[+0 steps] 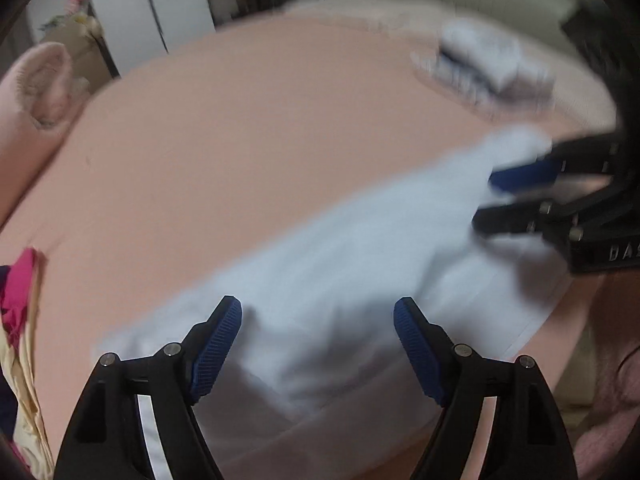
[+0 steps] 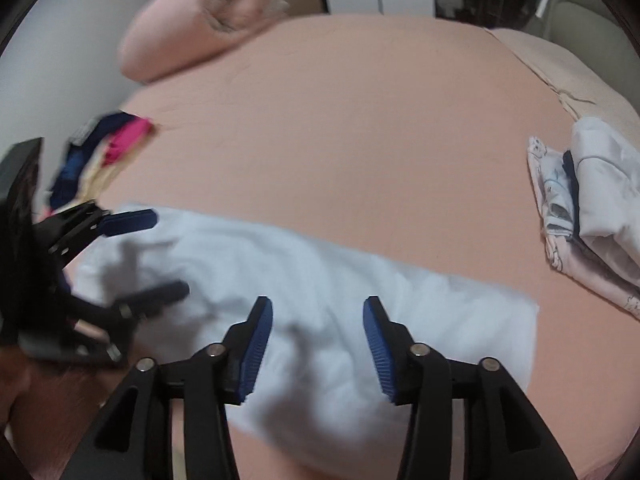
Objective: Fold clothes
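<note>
A white garment [image 1: 328,276] lies as a long band across the near part of the pink bed; it also shows in the right wrist view [image 2: 360,292]. My left gripper [image 1: 318,308] is open and empty above the garment's left end. It shows at the left of the right wrist view [image 2: 168,256], jaws apart over the cloth. My right gripper [image 2: 318,308] is open and empty above the garment's middle. In the left wrist view it [image 1: 486,200] comes in from the right, jaws apart at the garment's far end. Both views are motion-blurred.
The pink bed sheet [image 2: 360,120] covers the bed. A stack of folded clothes [image 2: 592,208] sits at the right, also in the left wrist view [image 1: 484,64]. A heap of pink, navy and cream clothes [image 2: 104,156] lies at the left. A rolled pink blanket [image 2: 200,12] lies at the far left corner.
</note>
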